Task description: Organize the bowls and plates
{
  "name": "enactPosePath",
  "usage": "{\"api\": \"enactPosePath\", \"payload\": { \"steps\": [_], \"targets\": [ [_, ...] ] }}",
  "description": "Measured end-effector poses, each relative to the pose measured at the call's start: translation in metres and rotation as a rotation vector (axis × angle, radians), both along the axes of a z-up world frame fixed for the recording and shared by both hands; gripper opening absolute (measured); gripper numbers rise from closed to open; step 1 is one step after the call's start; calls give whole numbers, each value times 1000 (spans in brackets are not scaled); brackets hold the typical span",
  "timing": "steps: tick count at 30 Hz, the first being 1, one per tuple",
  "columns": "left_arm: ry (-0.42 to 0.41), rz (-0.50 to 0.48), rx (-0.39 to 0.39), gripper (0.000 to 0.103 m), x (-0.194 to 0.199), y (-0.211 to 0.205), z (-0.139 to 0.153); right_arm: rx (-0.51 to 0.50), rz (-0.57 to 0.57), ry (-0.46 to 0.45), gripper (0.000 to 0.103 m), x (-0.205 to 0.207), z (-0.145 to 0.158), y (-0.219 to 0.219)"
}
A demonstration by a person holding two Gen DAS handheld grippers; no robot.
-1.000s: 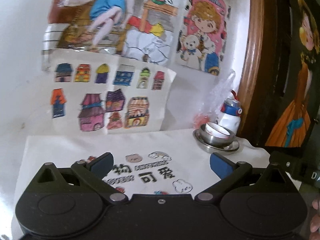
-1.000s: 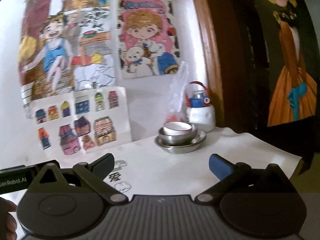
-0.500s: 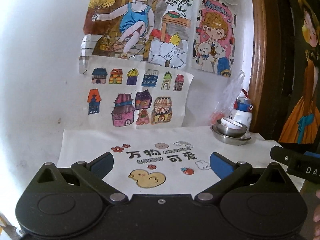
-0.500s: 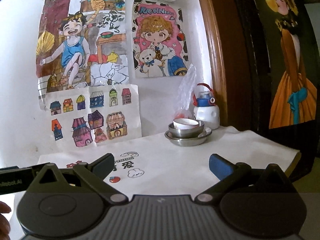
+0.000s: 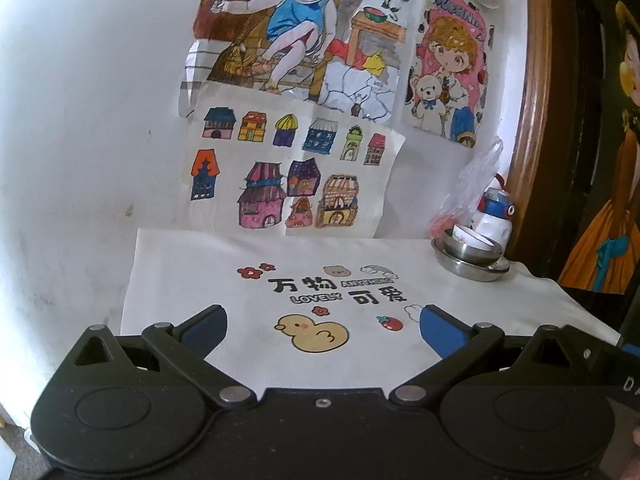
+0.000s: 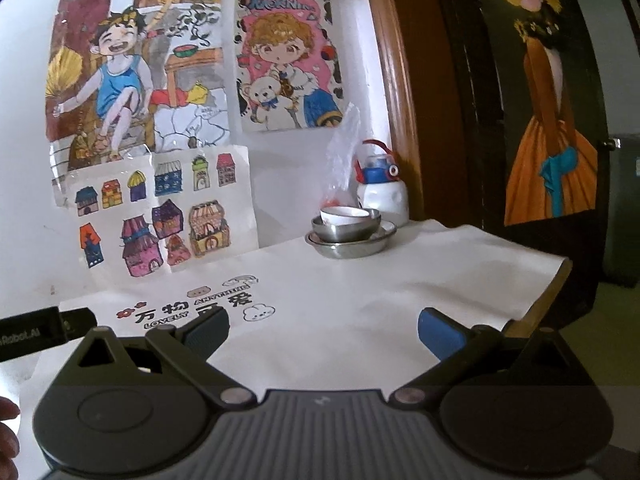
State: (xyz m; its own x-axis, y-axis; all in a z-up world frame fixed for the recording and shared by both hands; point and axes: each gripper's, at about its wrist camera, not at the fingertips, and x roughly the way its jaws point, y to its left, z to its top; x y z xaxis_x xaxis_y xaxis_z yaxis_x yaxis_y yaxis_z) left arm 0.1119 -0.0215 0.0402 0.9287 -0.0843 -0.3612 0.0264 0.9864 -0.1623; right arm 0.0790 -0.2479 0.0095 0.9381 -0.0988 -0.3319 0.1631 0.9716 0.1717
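Observation:
A stack of dishes stands at the table's back right corner: a steel plate [image 6: 348, 245] at the bottom, a steel bowl [image 6: 347, 229] on it, and a small white bowl [image 6: 345, 213] inside. In the left wrist view the same steel plate [image 5: 474, 270], steel bowl [image 5: 472, 251] and white bowl [image 5: 471, 238] sit far right. My left gripper [image 5: 322, 330] is open and empty, low over the cloth's front. The right gripper [image 6: 323, 332] is open and empty too, well short of the stack.
A white printed cloth [image 6: 360, 288] covers the table. A white bottle with a blue and red lid [image 6: 382, 190] and a clear plastic bag [image 6: 342, 160] stand behind the stack. Drawings hang on the wall [image 5: 80, 120]; a wooden door frame [image 6: 404, 100] rises at right.
Both grippers have pulled back from the wall and the stack, so more of the cloth shows. Both stay open and empty.

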Motion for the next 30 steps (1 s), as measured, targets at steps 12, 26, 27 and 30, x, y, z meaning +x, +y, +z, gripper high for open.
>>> {"api": "enactPosePath", "payload": {
  "steps": [12, 26, 27, 30],
  "targets": [
    [55, 4, 37, 102, 29, 20, -14, 16, -57, 20, 103, 28, -10, 9],
    [128, -43, 36, 102, 54, 15, -27, 33, -77, 69, 103, 38, -20, 3],
    [128, -44, 38, 102, 54, 14, -28, 29, -75, 69, 103, 38, -20, 3],
    [130, -40, 42, 102, 54, 14, -29, 18, -72, 70, 103, 38, -21, 4]
  ]
}}
